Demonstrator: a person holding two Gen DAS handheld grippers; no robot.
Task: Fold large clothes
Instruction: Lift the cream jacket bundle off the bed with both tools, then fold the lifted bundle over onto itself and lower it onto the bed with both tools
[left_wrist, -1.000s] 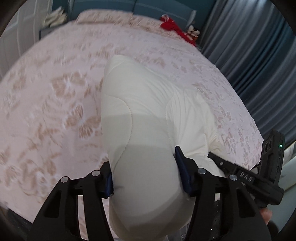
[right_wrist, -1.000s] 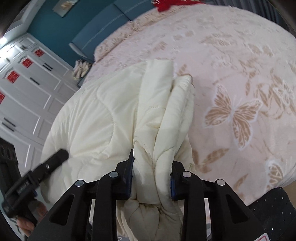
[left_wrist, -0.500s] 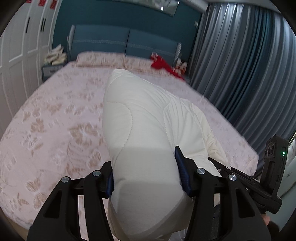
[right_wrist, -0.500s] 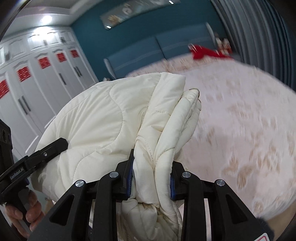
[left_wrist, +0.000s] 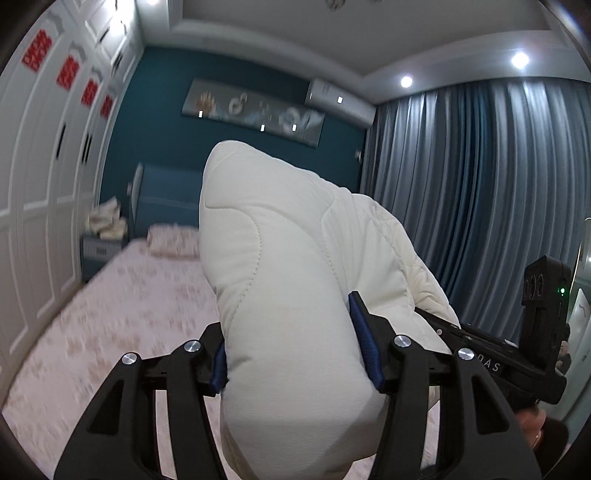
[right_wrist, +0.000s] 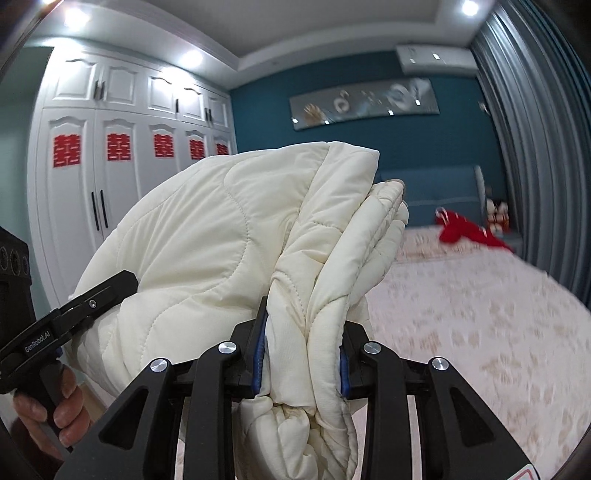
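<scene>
Left wrist view: the left hand-held gripper (left_wrist: 291, 347) clamps a cream quilted puffy jacket (left_wrist: 295, 266) held above the floral pink bed (left_wrist: 110, 314), while the right hand-held gripper (right_wrist: 301, 339) pinches its bunched folds (right_wrist: 325, 258).

Both wrist cameras sit close behind their own jaws, looking nearly level along the bed (left_wrist: 110, 314) toward its head edge. Both share the cream quilted jacket (right_wrist: 207, 236), teal wall, white wardrobe (left_wrist: 33, 206) and curtains (right_wrist: 535, 147).
</scene>
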